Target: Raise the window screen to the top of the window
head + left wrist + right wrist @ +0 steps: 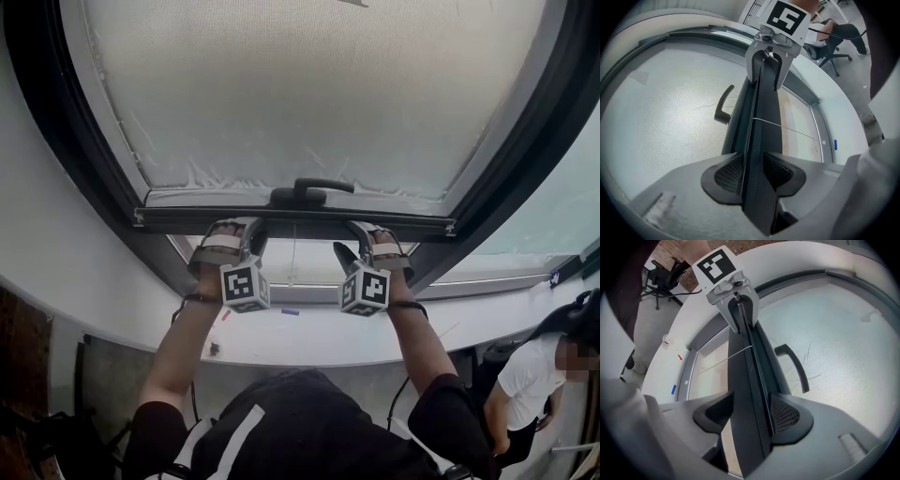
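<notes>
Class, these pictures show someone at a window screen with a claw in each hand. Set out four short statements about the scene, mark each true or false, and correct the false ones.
1. The left claw and the right claw sit at the screen's bottom bar, one on either side of its handle. True.
2. The screen is already fully raised. False: its mesh spreads wide above the bottom bar, which hangs low.
3. Nothing stands between the right claw's jaws. False: the bottom bar runs between them.
4. A person in a white top appears at the head view's lower right. True.
</notes>
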